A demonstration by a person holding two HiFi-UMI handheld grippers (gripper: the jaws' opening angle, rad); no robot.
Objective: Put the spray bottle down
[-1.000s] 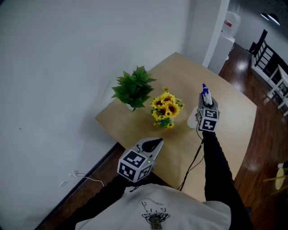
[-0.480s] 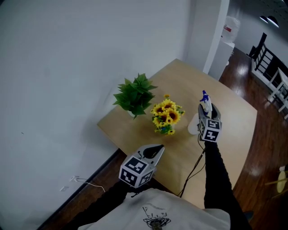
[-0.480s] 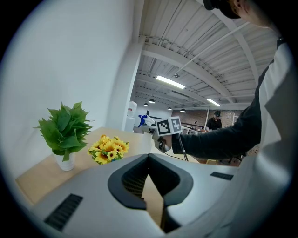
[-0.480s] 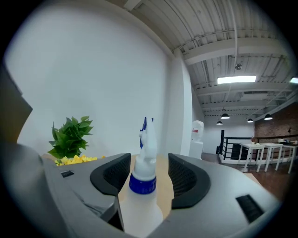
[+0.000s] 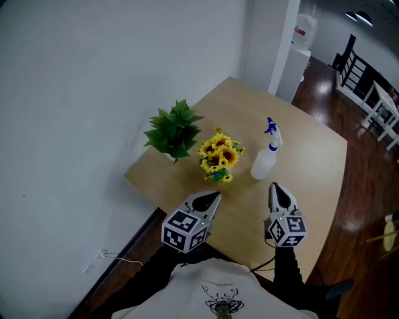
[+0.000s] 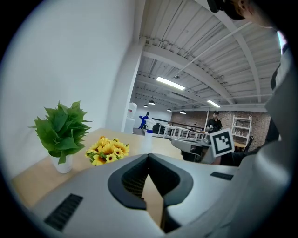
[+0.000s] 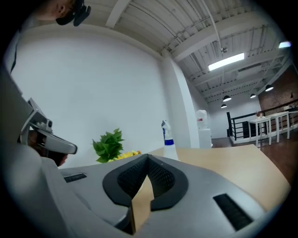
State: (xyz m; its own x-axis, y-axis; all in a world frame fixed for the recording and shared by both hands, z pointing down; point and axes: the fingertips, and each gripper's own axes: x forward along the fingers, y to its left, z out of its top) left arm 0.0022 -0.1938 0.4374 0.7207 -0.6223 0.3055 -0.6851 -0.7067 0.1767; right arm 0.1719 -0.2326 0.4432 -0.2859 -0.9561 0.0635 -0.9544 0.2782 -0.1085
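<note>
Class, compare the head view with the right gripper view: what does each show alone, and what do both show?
Only the head view: a white cable left of the table. Only the right gripper view: the ceiling beams and a lit strip light. Both: the spray bottle standing on the table, the green plant and the sunflowers.

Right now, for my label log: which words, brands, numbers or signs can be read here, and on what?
None can be read.
Water cooler bottle: red label, too small.
Shirt: dark print, blurred.
Left tool, right tool: square marker patterns, no letters.
Spray bottle: no label visible.
</note>
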